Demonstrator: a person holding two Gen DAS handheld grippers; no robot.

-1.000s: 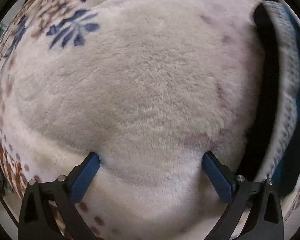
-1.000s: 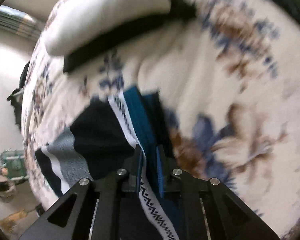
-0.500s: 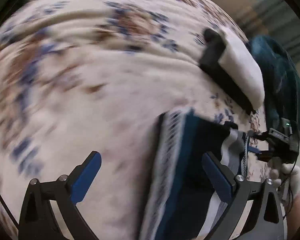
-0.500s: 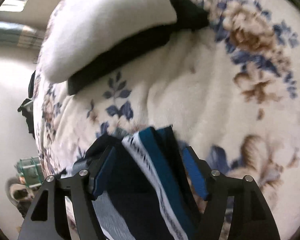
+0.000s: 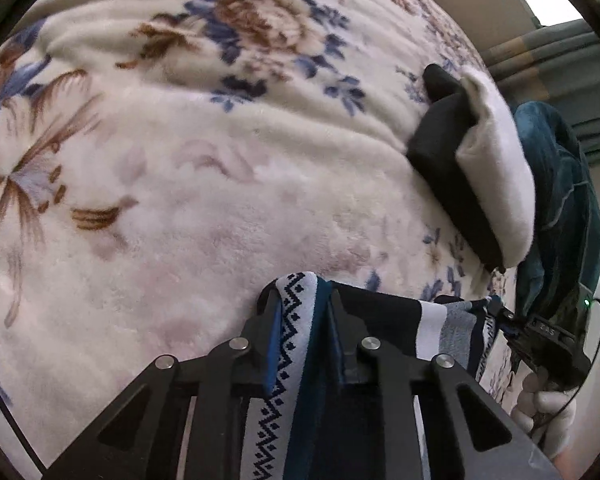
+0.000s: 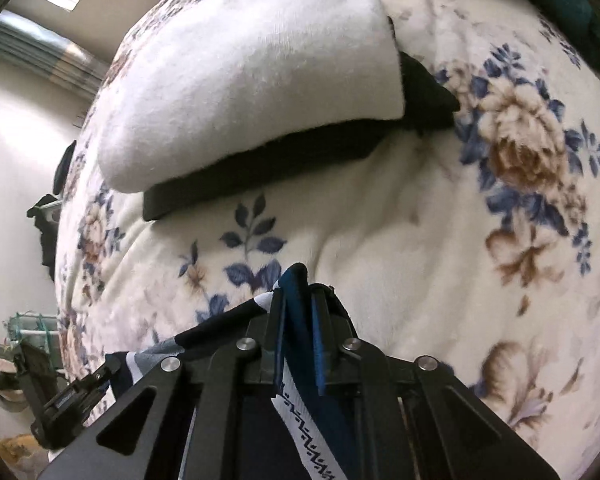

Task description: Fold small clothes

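A small dark navy garment [image 5: 380, 312] with a white zigzag-patterned band and a teal stripe lies stretched between both grippers over the floral fleece blanket [image 5: 220, 200]. My left gripper [image 5: 302, 304] has its jaws closing, and its pads press the patterned band between them. In the right wrist view my right gripper [image 6: 298, 300] is also closing, pads pinching the teal edge of the garment [image 6: 220, 326]. The right gripper [image 5: 500, 316] shows at the garment's far corner, held by a white-gloved hand [image 5: 548, 408]. The left gripper [image 6: 100, 376] appears at the lower left.
A folded stack with a white piece on a black one [image 5: 492, 168] [image 6: 240, 80] rests on the blanket beyond the garment. A teal cloth [image 5: 560, 200] lies behind that stack. Curtains [image 5: 560, 64] and a pale wall border the bed.
The left gripper swung from bare blanket over to the garment and closed on its patterned band. The right gripper opened, shifted along the edge and closed again on the teal stripe.
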